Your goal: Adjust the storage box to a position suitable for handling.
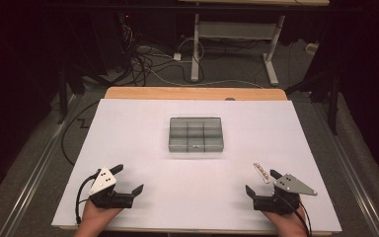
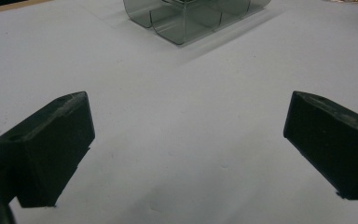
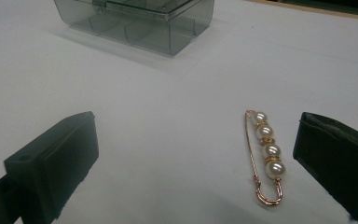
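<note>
From the high view I see both grippers, left (image 1: 128, 178) and right (image 1: 262, 181), spread wide and empty near the table's front edge, one compartment box (image 1: 196, 133) shut at centre. In the left gripper view, nothing lies between my jaws. In the right gripper view, one pearl pin (image 3: 265, 156), four pearls, lies just inside the right-hand jaw; I'd centre over it, then close gently across its narrow width.

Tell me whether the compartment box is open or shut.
Shut: the compartment box has its clear lid flat on top with the front clasp down, seen in the right gripper view.
</note>
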### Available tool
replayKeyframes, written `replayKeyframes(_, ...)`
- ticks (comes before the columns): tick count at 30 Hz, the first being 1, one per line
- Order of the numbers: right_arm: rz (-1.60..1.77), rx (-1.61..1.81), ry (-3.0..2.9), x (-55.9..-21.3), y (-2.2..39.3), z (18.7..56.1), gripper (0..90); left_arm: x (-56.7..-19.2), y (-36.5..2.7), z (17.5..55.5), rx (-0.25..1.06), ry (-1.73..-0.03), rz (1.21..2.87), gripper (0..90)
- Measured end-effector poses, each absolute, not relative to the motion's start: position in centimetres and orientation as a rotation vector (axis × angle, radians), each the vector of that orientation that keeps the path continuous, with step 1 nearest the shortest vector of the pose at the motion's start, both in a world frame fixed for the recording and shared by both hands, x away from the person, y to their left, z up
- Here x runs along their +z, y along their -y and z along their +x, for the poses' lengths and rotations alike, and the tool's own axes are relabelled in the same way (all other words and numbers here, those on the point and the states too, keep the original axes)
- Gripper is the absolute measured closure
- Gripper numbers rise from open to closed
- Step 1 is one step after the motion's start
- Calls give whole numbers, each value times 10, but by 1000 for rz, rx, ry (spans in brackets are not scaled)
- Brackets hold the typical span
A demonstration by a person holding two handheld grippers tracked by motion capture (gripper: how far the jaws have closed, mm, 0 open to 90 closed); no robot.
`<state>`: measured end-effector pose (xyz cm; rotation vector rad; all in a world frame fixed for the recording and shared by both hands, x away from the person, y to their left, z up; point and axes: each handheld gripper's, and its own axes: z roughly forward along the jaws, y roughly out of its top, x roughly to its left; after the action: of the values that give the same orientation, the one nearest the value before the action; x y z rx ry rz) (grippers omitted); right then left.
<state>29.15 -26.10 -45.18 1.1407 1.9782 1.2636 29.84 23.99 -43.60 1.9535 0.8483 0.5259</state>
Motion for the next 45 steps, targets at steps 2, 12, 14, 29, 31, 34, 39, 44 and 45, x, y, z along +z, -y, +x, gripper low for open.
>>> replayKeyframes(2, 1143, 1265, -1977, -452, 261, 291, 10, -436, -240, 298, 527, -846, 1951, 37)
replayKeyframes(12, 1138, 1273, -1977, -452, 262, 291, 65, -436, -241, 298, 524, -846, 1946, 138)
replayKeyframes(14, 1135, 1279, -1974, -452, 262, 291, 93, -436, -240, 298, 523, -845, 1948, 141)
replayKeyframes(29, 1123, 1278, -1977, -452, 261, 290, 277, -436, -240, 298, 518, -837, 1953, 245)
replayKeyframes(31, 1124, 1275, -1980, -452, 261, 290, 311, -436, -240, 298, 518, -836, 1953, 269)
replayKeyframes(34, 1118, 1273, -1988, -452, 261, 291, 361, -436, -240, 298, 517, -833, 1953, 318)
replayKeyframes(39, 1110, 1278, -1995, -452, 261, 291, 441, -436, -239, 300, 521, -853, 1973, 442)
replayKeyframes(44, 1113, 1286, -1993, -452, 262, 291, 556, -436, -238, 300, 527, -861, 1972, 554)
replayKeyframes(45, 1114, 1288, -1992, -452, 262, 291, 581, -436, -238, 299, 532, -863, 1970, 584)
